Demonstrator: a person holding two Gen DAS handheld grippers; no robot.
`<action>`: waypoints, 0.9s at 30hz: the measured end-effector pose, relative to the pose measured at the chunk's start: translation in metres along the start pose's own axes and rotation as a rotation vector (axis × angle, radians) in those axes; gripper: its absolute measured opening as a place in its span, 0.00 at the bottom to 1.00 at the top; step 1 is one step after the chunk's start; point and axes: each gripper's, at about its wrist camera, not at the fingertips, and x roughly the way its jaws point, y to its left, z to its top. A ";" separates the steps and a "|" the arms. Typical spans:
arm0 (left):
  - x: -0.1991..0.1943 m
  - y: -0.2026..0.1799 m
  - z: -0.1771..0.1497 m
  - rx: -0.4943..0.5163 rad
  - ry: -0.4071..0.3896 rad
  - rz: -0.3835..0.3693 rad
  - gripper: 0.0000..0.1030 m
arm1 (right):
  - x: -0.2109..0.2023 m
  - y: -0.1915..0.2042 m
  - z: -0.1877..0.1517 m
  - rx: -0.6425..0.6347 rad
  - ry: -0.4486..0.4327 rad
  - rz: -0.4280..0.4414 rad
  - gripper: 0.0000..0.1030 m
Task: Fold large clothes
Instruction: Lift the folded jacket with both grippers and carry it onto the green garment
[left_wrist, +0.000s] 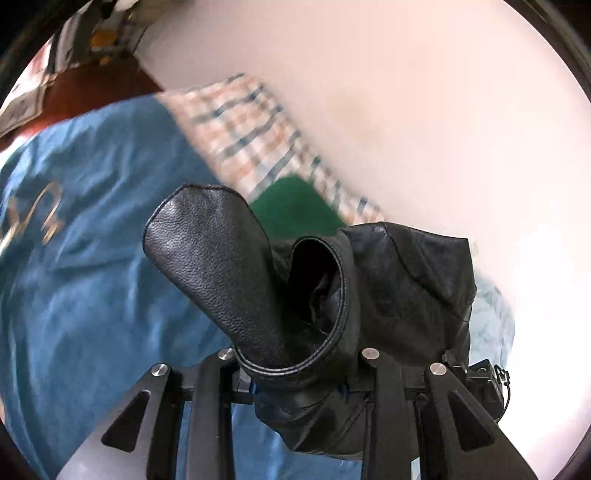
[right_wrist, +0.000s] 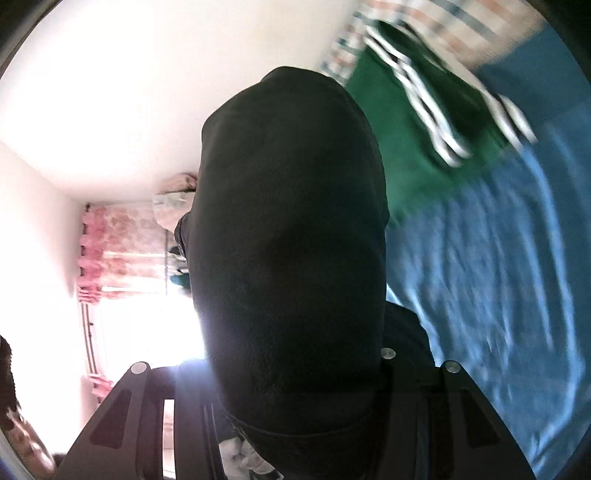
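The left tool (left_wrist: 295, 373) is draped in black leather that hides its fingertips, so whether it is spread or pinching the material cannot be told; only the black linkage arms and their silver pins show at the bottom of the left wrist view. The right tool (right_wrist: 295, 373) is covered the same way, and its state cannot be told either.

Around both tools lies a bed under a rumpled blue bedspread (left_wrist: 92, 277) carrying a pale gold motif at the left edge. A plaid cloth (left_wrist: 243, 136) in orange, blue and white runs along the far side of the bed against a pale pink wall (left_wrist: 406, 92). A green garment (right_wrist: 406, 147) with white stripes lies on the bedspread beside the plaid. In the right wrist view, pink floral curtains (right_wrist: 118, 251) hang at a glaring bright window, and much of the scene is motion-blurred.

The black leather garment (left_wrist: 221, 266) has a pebbled grain and stitched edges. In the left wrist view one rounded flap stands up to the left, a curled stitched hem opens in the middle, and a flatter panel sits to the right. In the right wrist view the same leather (right_wrist: 291, 240) rises as one broad dark mass, backlit and nearly featureless.

It sits directly on and over both tools, held above the bedspread.
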 end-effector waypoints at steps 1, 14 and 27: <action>0.012 -0.005 0.014 0.000 -0.015 -0.004 0.25 | 0.012 0.004 0.025 -0.006 0.005 0.011 0.47; 0.253 0.041 0.104 -0.017 0.057 0.074 0.25 | 0.129 -0.109 0.273 0.122 0.116 -0.094 0.47; 0.270 0.018 0.087 0.287 0.129 0.312 0.88 | 0.122 -0.031 0.255 -0.249 0.027 -0.796 0.86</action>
